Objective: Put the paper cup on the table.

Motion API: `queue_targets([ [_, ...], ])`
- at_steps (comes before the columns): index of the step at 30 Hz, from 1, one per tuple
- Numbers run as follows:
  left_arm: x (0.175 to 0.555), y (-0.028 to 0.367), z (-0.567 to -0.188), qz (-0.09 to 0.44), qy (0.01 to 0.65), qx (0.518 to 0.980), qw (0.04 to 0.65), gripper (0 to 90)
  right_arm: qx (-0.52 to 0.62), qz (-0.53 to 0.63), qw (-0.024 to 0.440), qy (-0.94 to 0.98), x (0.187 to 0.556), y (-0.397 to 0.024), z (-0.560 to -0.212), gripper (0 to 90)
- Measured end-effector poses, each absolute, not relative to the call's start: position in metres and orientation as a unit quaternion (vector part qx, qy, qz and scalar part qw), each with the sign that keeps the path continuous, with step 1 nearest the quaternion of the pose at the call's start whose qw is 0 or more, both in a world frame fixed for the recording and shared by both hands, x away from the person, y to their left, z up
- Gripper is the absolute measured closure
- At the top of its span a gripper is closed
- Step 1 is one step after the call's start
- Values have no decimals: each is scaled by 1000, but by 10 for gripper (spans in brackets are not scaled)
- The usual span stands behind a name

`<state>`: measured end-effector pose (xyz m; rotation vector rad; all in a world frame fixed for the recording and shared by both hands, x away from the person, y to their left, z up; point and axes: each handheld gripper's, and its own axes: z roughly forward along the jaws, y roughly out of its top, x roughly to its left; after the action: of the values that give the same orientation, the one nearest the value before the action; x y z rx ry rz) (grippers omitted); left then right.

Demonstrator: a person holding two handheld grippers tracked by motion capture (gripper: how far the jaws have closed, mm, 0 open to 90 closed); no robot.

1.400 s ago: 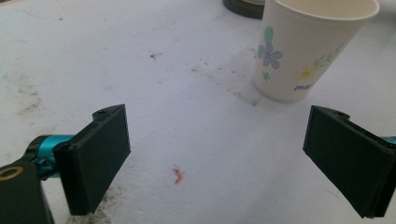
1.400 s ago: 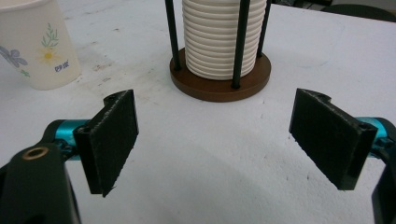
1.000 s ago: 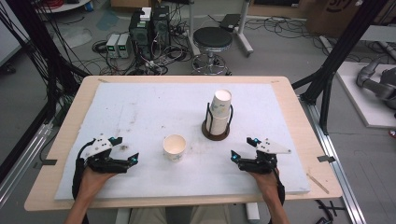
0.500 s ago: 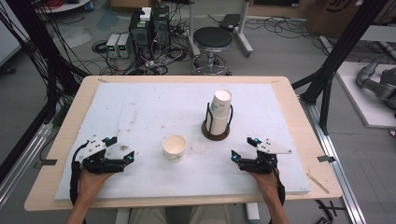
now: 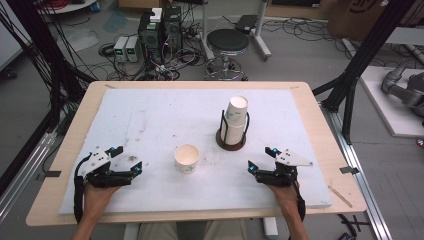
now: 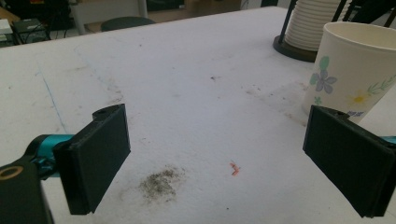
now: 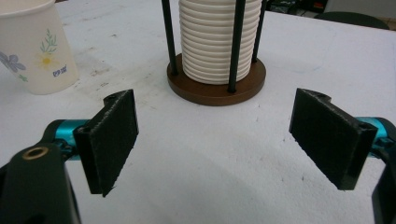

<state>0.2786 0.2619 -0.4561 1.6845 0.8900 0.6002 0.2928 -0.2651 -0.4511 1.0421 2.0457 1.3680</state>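
Squarely between both wide-apart tongs point(image 5: 126, 161), the paper cup point(image 5: 186, 158)

My bench point(image 5: 75, 150): wooden top under a stained white foam sheet point(image 5: 165, 120). On the sheet stand one flowered paper cup point(image 5: 186, 158) and, apart, a cup-stack holder point(image 5: 233, 125).

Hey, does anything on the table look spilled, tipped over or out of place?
Nothing spilled or tipped. The paper cup stands upright, the cup stack leans slightly in its holder, and the white mat has dark smudges.
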Motion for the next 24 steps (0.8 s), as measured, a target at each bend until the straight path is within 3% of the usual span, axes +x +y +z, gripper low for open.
queue_targets([
  [24,277,265,-457,251,376,699,554,73,377,499,234,744,293,-266,-451,158],
])
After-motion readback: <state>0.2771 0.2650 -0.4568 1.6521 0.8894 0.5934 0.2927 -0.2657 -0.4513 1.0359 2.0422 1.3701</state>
